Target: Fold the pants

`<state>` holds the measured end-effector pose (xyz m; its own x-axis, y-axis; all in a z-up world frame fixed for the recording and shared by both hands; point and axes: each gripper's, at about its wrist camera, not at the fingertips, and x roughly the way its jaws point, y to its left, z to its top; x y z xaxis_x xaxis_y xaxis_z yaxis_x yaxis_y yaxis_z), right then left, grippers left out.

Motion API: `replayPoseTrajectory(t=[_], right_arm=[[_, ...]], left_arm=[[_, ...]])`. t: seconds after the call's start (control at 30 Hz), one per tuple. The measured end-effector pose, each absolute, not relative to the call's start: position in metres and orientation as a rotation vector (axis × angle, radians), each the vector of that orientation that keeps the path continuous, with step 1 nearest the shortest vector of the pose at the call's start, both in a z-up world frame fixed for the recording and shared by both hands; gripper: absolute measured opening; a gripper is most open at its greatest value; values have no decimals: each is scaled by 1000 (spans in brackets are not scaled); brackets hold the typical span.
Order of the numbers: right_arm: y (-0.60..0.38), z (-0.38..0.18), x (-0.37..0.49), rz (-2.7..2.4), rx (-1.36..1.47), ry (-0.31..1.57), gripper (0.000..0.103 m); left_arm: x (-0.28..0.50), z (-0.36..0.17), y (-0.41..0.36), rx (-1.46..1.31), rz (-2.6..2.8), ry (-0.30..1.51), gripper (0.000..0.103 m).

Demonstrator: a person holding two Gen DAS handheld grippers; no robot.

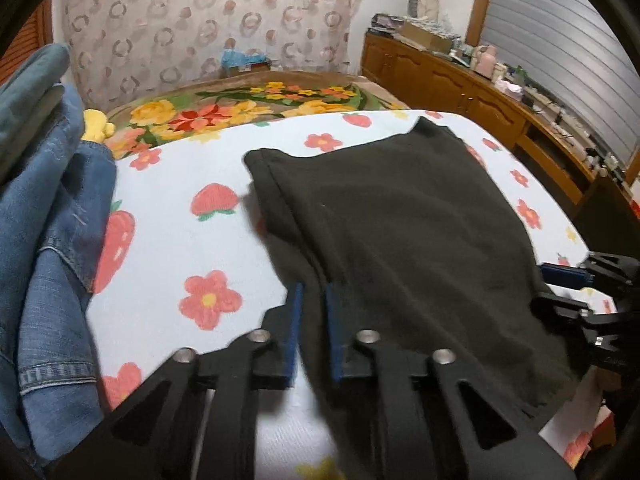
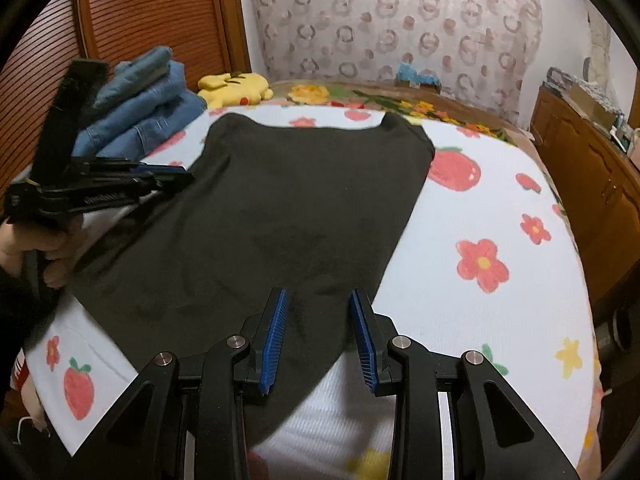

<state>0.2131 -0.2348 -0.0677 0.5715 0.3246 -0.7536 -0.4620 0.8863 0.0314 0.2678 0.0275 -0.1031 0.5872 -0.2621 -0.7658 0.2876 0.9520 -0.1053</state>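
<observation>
Two views examined, left wrist first. Black pants (image 1: 400,216) lie flat on a blanket (image 1: 180,240) printed with strawberries and flowers, spread from near right to far centre. The left gripper (image 1: 314,292) has its blue pads drawn close together on the near left edge of the pants, a fold of dark cloth pinched between them. Stacked jeans (image 1: 56,184) sit at the far left; a wooden cabinet (image 1: 460,80) runs along the right wall.

Right wrist view: the right gripper (image 2: 318,300) stands partly open over the near right corner of the pants (image 2: 280,200), cloth lying between the pads (whether they press on it cannot be told). A hand (image 2: 36,248) holds the left gripper (image 2: 176,174) at the left edge of the pants.
</observation>
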Motion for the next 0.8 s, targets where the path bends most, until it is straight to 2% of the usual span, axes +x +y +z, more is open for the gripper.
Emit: replayPoseTrajectory(t=[0.2, 0.63, 0.67, 0.77, 0.8], right_arm=[[-232, -67, 212, 458, -192, 837, 34], [-232, -68, 214, 452, -198, 836, 35], [-232, -68, 214, 453, -199, 836, 35], [-232, -68, 214, 451, -202, 836, 35], [-232, -69, 214, 451, -203, 836, 35]], left_arm=[[259, -91, 37, 14, -286, 811, 7], [255, -92, 53, 14, -210, 848, 7], [254, -92, 52, 8, -218, 848, 11], [249, -87, 46, -13, -261, 841, 31], [246, -86, 42, -16, -280, 837, 33]])
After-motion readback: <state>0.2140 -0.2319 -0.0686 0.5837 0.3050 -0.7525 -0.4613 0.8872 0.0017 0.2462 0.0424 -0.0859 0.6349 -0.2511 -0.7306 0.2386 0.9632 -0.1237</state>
